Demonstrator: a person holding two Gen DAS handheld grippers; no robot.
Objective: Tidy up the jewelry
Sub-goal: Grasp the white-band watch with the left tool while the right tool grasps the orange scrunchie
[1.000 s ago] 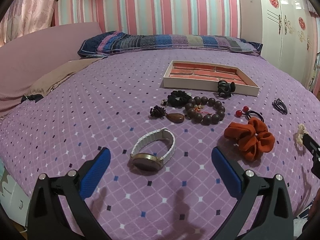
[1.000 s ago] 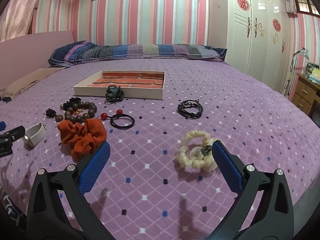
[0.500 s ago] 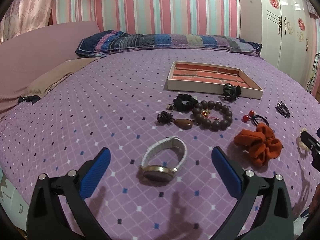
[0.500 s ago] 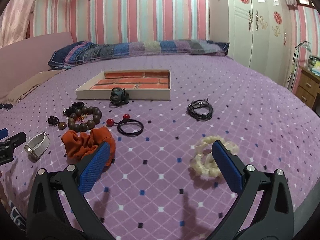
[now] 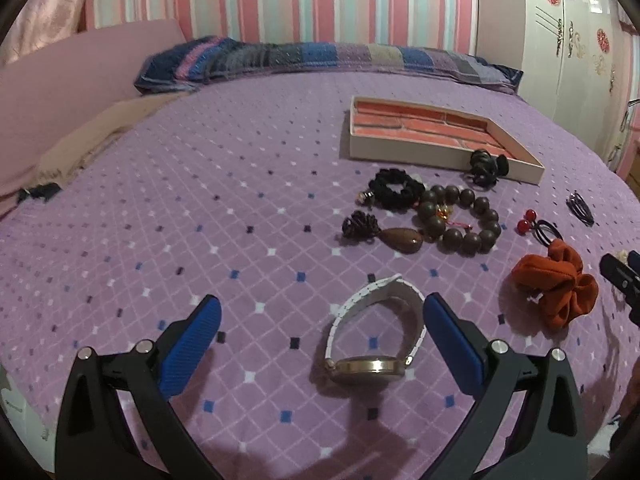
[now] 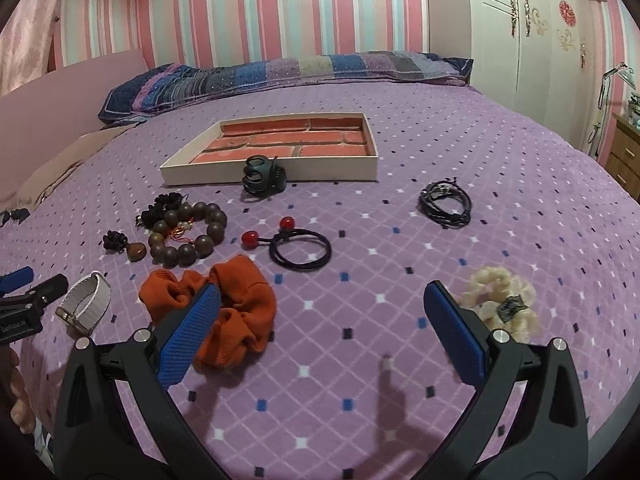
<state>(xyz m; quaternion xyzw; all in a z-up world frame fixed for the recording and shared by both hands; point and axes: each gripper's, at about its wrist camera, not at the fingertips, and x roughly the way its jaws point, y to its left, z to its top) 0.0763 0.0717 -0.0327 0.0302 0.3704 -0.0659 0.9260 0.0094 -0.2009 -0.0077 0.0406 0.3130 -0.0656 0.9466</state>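
A white-strapped watch (image 5: 374, 338) lies on the purple bedspread between the fingers of my open left gripper (image 5: 318, 338), closer to the right finger. My right gripper (image 6: 320, 332) is open too, nothing held; an orange scrunchie (image 6: 236, 312) lies by its left finger and a cream scrunchie (image 6: 500, 300) by its right. Further off lie a brown bead bracelet (image 6: 188, 236), a black hair tie with red beads (image 6: 296, 246), a black claw clip (image 6: 260, 176), a dark cord bracelet (image 6: 444, 204), a black scrunchie (image 5: 396, 189), and a shallow brick-patterned tray (image 6: 276, 170).
A striped pillow (image 6: 280, 76) lies at the head of the bed. A white wardrobe (image 6: 532, 40) and a wooden nightstand (image 6: 624, 156) stand to the right. A brown pendant (image 5: 402, 239) with a dark knot lies left of the bead bracelet. A hand (image 6: 18, 400) shows at the left edge.
Both grippers have shifted left over the bed and dropped closer. The watch now sits between the left fingers, and the orange scrunchie has come up against the right gripper's left finger.
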